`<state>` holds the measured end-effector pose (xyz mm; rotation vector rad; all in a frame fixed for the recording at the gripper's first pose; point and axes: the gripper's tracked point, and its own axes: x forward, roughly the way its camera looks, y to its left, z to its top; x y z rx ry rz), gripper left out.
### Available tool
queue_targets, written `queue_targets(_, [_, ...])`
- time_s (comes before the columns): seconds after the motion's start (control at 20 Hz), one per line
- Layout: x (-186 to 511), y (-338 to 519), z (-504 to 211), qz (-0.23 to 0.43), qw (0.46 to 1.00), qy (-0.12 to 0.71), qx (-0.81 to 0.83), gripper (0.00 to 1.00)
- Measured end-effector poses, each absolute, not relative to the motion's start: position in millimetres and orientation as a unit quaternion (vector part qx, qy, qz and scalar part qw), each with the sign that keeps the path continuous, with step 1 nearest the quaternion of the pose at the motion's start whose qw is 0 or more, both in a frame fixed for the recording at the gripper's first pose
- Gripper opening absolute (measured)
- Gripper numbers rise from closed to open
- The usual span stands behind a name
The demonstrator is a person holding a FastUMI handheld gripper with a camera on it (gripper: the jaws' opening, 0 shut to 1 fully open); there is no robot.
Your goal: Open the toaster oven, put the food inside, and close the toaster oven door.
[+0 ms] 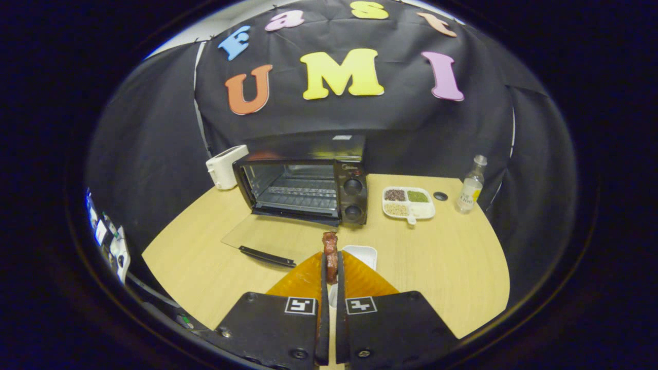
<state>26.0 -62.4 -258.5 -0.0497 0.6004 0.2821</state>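
A black toaster oven (308, 187) stands at the back of the wooden table with its glass door (267, 241) folded down flat toward me, showing the wire rack inside. My gripper (331, 267) is shut on a reddish-brown strip of food (330, 252), which sticks up between the two fingers. The food hangs above the table, short of the open door's right corner. A small white dish (362, 254) sits just beyond the fingers, partly hidden by them.
A white toaster (225, 165) stands left of the oven. To the oven's right lie a white divided tray (408, 203) of grains, a small dark cap (440, 196) and a clear bottle (471, 187). Bare tabletop (442, 267) spreads on the right.
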Motion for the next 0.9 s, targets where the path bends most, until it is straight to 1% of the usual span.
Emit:
queue_targets(0.2, [35.7, -18.3, -251.9, 0.153, 0.950, 0.267, -0.041, 0.07])
queue_targets(0.55, [77.2, 42.1, -249.6, 0.139, 0.966, 0.219, -0.006, 0.07])
queue_targets(0.75, [107.1, 63.1, -263.4, 0.122, 0.967, 0.211, 0.078, 0.07])
queue_targets(0.9, [128.6, 70.5, -279.7, 0.109, 0.958, 0.223, 0.143, 0.07])
